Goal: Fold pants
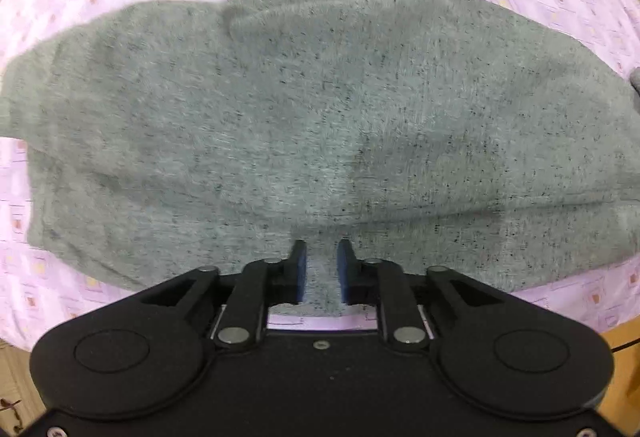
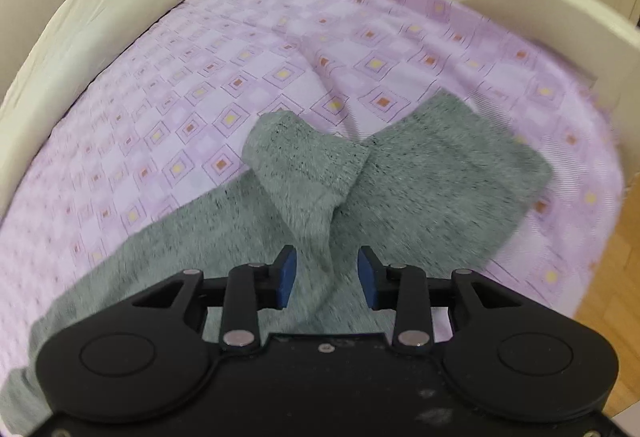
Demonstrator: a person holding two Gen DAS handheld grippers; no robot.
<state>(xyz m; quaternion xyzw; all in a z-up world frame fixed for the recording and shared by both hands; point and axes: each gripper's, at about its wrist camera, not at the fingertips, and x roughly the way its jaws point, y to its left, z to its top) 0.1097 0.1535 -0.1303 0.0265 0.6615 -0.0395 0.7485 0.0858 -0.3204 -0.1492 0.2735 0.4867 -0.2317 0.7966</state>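
Fingers of left gripper (image 1: 322, 269) sit partly open w/ the near hem of the grey pants (image 1: 320, 125) between the pads, not clearly pinched; right gripper (image 2: 327, 277) is wider open, straddling a raised fold of the pants (image 2: 316, 197), gripping nothing. Pants lie spread on the purple bedsheet (image 2: 180, 77), long axis left-right, just ahead of both; fuzzy grey knit, one leg end flipped over at far right.

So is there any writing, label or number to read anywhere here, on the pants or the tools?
None can be read. The grey pants show no tag or print, the purple sheet carries only square patterns, and neither the left tool nor the right tool shows any marking.
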